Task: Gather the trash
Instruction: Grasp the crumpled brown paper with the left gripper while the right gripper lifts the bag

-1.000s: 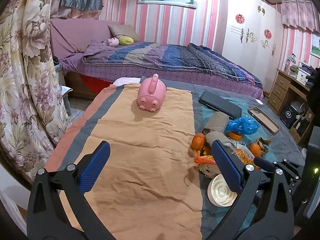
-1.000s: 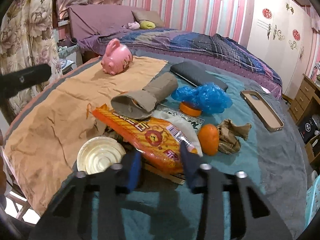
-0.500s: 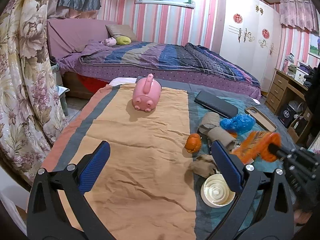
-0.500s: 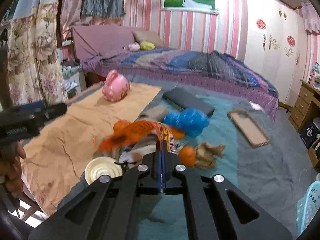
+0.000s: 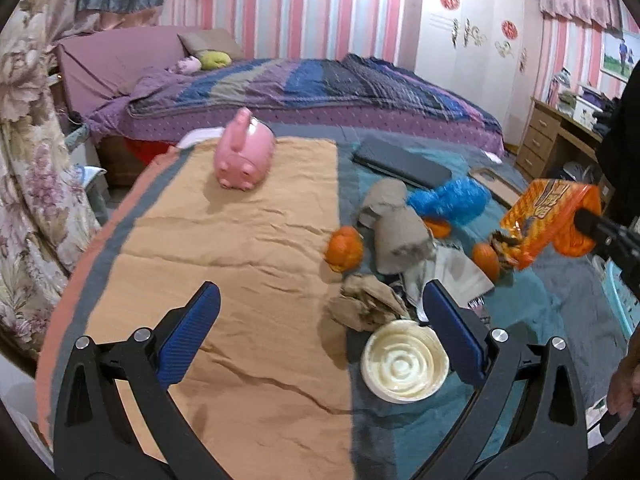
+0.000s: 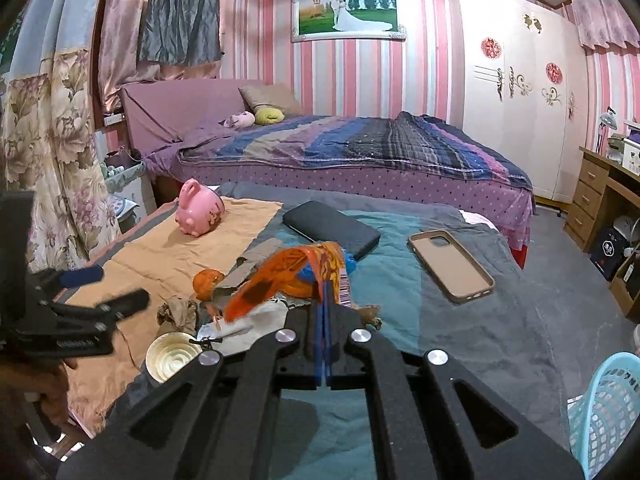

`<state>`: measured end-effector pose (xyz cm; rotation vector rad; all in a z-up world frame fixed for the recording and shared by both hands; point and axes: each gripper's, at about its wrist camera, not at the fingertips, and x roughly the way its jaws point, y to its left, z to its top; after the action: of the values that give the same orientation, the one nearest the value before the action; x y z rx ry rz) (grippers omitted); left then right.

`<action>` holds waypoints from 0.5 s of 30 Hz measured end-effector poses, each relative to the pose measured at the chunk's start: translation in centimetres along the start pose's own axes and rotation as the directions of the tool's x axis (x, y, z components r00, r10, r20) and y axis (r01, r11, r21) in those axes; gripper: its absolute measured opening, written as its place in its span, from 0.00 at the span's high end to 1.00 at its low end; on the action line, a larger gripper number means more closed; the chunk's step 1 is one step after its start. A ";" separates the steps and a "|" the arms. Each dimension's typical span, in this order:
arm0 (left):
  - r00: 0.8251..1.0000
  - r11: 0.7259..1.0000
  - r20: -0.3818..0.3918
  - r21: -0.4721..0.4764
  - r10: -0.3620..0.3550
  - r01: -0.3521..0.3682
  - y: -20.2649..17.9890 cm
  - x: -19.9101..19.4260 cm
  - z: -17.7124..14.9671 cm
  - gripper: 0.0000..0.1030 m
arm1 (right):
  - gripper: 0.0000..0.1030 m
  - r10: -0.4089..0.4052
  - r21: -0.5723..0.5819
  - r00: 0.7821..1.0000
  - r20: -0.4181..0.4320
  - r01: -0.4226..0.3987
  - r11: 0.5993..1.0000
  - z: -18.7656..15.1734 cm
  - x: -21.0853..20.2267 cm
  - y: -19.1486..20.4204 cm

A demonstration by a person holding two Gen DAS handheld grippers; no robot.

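My right gripper [image 6: 325, 294] is shut on the edge of an orange snack bag [image 6: 288, 276], which hangs lifted above the trash pile; in the left wrist view the same bag [image 5: 548, 220] is in the air at the right, with the right gripper [image 5: 586, 218] behind it. My left gripper [image 5: 320, 304] is open and holds nothing, low over the orange cloth. Just past its right finger lie crumpled brown paper [image 5: 364, 304] and a round white lid [image 5: 404, 360]. Beyond these are cardboard tubes [image 5: 400, 232], a mandarin [image 5: 344, 248] and a blue plastic bag [image 5: 448, 200].
A pink piggy bank [image 5: 244, 156] stands at the far end of the cloth. A black case [image 6: 332, 230] and a tan phone case [image 6: 450, 266] lie on the teal blanket. A light blue basket [image 6: 608, 408] stands at the lower right. A bed is behind.
The right gripper shut on the snack bag and lifted it off the pile, up and to the right. The left gripper moved forward and lower toward the trash.
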<state>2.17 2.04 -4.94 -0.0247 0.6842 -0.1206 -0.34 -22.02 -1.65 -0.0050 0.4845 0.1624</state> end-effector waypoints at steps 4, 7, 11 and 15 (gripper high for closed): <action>0.999 1.000 -0.045 0.023 -0.001 0.003 -1.0 1.9 -0.3 0.06 | 1.00 0.008 0.010 1.000 -0.004 -0.008 1.000 0.0 -0.1 -0.6; 0.996 0.999 -0.085 0.033 -0.023 0.026 -1.5 3.1 -0.5 0.23 | 1.00 0.008 0.019 1.000 -0.001 -0.008 1.000 0.0 -0.4 -1.2; 0.988 0.997 -0.143 0.038 -0.054 0.060 -1.9 4.6 -0.9 0.55 | 1.00 0.008 0.028 1.000 -0.001 -0.008 1.000 0.0 -0.7 -1.8; 0.992 0.998 -0.117 0.018 -0.051 0.053 -1.3 4.2 -0.7 0.61 | 1.00 0.006 0.035 1.000 0.006 -0.006 0.999 -0.1 -1.2 -2.2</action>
<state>4.81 0.27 -8.04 -0.0150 0.7991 -0.1806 -1.03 -24.39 -1.24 0.0308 0.4818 0.1594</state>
